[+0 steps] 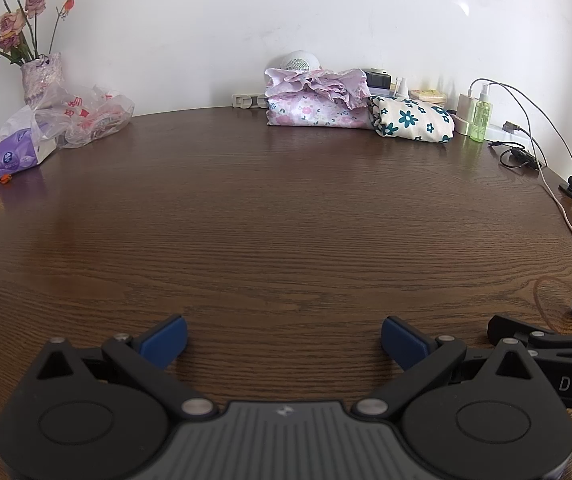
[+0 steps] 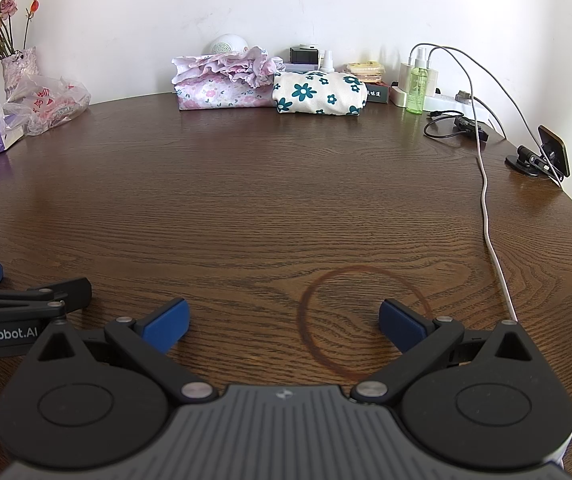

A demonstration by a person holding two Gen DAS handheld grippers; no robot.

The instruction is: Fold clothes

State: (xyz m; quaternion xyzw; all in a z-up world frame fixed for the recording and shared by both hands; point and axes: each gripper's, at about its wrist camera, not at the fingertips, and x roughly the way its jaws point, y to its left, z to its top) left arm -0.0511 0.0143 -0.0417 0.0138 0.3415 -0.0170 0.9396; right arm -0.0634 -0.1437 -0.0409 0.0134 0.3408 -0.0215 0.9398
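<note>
Both folded garments, pink floral (image 2: 222, 90) and teal-flower (image 2: 319, 94), sit at table's (image 2: 246, 200) far edge; left gripper (image 1: 284, 344) and right gripper (image 2: 284, 326) near, spread wide, empty; stage ambiguous, so no grab advised.

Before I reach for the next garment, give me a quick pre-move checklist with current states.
1. Left claw open and empty: ok.
2. Right claw open and empty: ok.
3. Bare table between the claws and the clothes: ok.
4. Pink floral bundle and teal-flower bundle touching at the far edge: cannot tell whether either needs folding.
5. White cable crosses the right side: not ok, avoid it.
</note>
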